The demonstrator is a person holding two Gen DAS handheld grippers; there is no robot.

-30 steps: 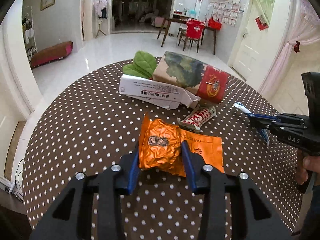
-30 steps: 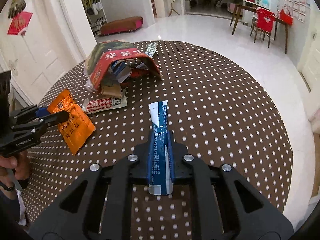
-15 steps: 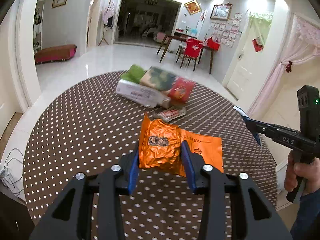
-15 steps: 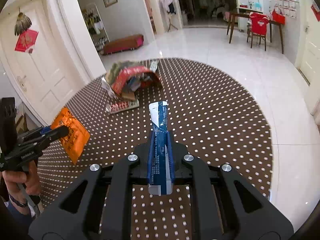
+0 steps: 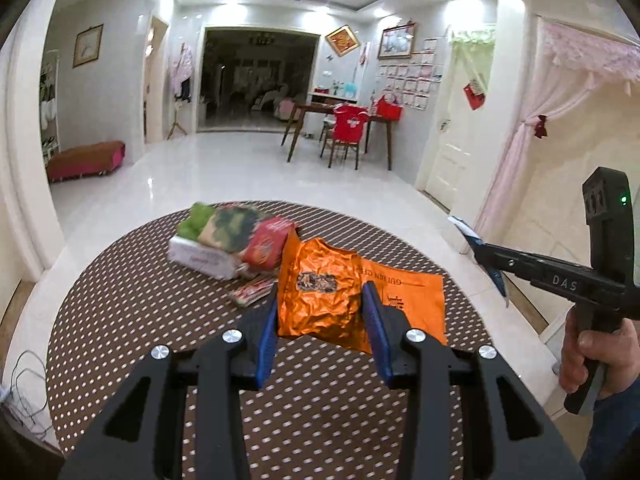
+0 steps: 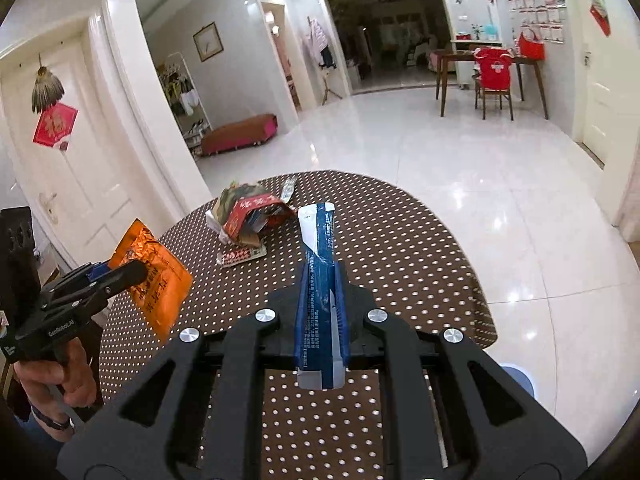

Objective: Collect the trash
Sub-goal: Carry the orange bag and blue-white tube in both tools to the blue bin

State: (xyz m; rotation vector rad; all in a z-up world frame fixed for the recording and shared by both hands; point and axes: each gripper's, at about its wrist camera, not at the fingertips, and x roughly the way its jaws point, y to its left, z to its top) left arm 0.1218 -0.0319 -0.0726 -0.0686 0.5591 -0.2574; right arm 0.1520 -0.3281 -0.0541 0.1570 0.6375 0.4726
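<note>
My left gripper (image 5: 320, 300) is shut on a crumpled orange foil wrapper (image 5: 320, 292), held up above the round brown polka-dot table (image 5: 132, 312). The same orange wrapper (image 6: 160, 280) shows at the left of the right wrist view, in the left gripper (image 6: 116, 274). My right gripper (image 6: 320, 280) is shut on a long blue-and-white sachet (image 6: 318, 264) that sticks out past its fingers. That right gripper (image 5: 480, 252), held by a hand (image 5: 592, 356), shows at the right of the left wrist view. More trash lies in a pile (image 5: 232, 240) on the far side of the table.
The pile holds a white carton, a camouflage-and-red bag (image 6: 248, 212), a green leaf-shaped item (image 5: 196, 216) and a flat red-and-white packet (image 6: 242, 256). A crushed clear bottle (image 6: 288, 190) lies behind it. White tiled floor surrounds the table; a dining table with a red-covered chair (image 5: 344, 132) stands far off.
Both grippers have risen and drawn back from the table, each keeping its hold. The pile of trash looks smaller and farther away, and more of the room and ceiling shows.
</note>
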